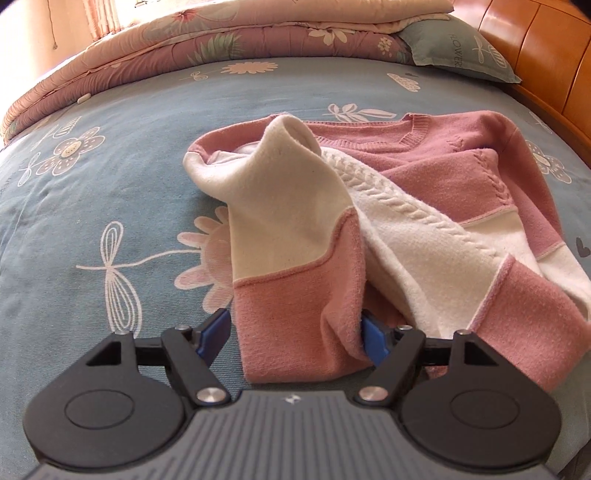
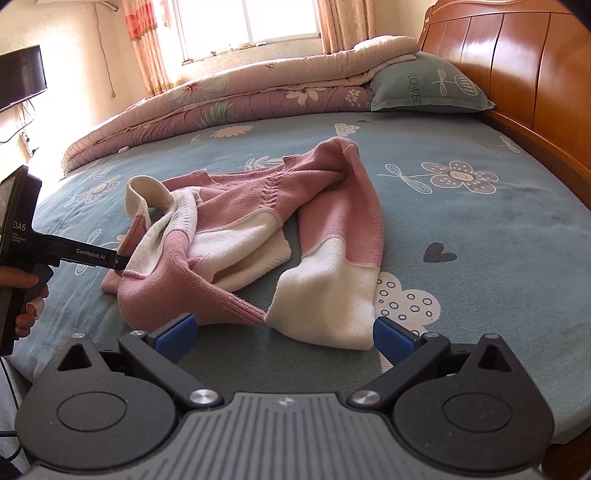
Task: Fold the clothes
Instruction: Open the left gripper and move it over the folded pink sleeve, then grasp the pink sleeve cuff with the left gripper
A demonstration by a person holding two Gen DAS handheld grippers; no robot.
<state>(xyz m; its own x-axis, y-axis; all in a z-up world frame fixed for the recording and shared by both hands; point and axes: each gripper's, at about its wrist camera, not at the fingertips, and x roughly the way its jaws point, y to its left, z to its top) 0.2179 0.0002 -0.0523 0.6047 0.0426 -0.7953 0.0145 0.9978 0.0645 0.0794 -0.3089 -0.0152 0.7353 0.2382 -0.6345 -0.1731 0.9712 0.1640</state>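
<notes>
pink and cream knit sweater (image 1: 424, 192): lies crumpled mid-bed on the bed sheet (image 1: 110, 192), neckline toward the far side, sleeves thrown loose.

left gripper (image 1: 297, 334): jaws set wide, one sleeve's pink cuff lying between the blue pads (image 1: 375, 341); the right pad touches the fabric, the left pad stands just clear of it. not clamped.

right gripper (image 2: 282, 334): jaws set wide, low over the sheet at the near edge; the other sleeve's cream end lies just beyond and between the pads, apart from them.

left wrist view only: cable-stitch ribbing on the cream panel, seam of the cuff up close.

right wrist view only: the left gripper seen from the side at the left, its black arm reaching the sweater's left sleeve, a person's hand (image 2: 27, 295) on its handle with a bandaged finger; wall-mounted tv (image 2: 20, 75), window (image 2: 247, 22), curtains (image 2: 142, 40).

surface: blue-green sheet printed with flowers, clouds, hearts.

room: folded floral quilt (image 2: 229, 99) along the far side, matching pillow (image 2: 428, 85) at far right, wooden headboard (image 2: 517, 70) on the right.
</notes>
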